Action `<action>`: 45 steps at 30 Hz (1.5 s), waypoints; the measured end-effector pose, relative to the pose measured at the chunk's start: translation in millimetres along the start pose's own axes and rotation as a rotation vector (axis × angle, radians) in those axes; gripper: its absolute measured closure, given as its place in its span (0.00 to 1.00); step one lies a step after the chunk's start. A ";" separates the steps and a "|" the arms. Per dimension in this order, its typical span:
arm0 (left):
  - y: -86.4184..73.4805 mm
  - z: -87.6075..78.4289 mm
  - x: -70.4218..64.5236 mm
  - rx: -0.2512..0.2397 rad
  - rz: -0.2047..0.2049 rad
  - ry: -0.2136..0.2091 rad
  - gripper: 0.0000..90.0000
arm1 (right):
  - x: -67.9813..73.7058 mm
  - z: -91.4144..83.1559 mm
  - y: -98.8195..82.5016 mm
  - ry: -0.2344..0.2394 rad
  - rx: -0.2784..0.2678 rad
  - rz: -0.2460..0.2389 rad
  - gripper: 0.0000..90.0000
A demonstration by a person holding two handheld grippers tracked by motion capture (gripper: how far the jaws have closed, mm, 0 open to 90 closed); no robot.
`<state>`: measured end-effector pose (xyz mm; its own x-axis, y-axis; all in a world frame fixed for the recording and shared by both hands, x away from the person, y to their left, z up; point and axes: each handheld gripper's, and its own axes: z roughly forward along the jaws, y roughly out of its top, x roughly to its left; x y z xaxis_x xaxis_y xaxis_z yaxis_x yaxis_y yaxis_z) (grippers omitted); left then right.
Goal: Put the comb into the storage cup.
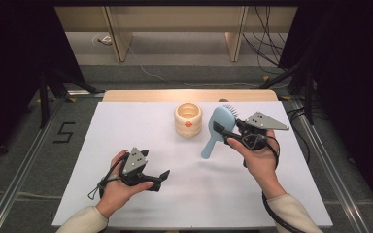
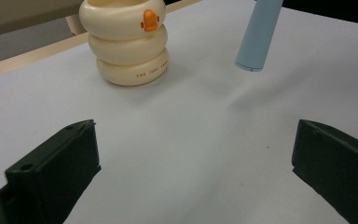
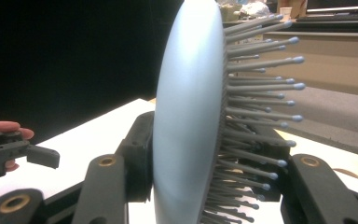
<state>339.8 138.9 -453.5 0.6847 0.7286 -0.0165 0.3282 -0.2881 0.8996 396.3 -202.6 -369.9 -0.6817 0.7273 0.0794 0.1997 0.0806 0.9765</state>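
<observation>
High view: hairbrush (image 1: 217, 130) is clamped by right gripper (image 1: 225, 134) above the tabletop's far right; left gripper (image 1: 161, 175) is held open, empty. Handle may strike cup (image 1: 188, 119) if swung.

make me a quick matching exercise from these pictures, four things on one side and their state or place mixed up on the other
Things:
1. hairbrush
2. cream holder
3. left gripper
4. right gripper

States or places:
A. jaws open, nothing between them
B. stands upright near the far edge of the white table
C. lifted off the table, handle hanging down
D. shut on the brush head

Pairs: 1-C, 2-B, 3-A, 4-D
</observation>
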 end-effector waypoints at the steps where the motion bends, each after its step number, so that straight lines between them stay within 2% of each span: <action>1: -0.1 0.0 0.1 0.001 0.001 0.000 0.00 | -0.1 0.3 0.2 -0.001 0.000 -0.001 0.57; 45: -0.5 0.9 0.3 -0.001 -0.008 -0.001 0.00 | -5.0 12.1 10.9 -0.020 -0.002 -0.014 0.57</action>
<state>340.5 138.8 -454.3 0.6824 0.7306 -0.0243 0.3332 -0.2812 0.9000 410.5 -197.1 -362.1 -0.6705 0.7394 0.0614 0.1885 0.0897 0.9780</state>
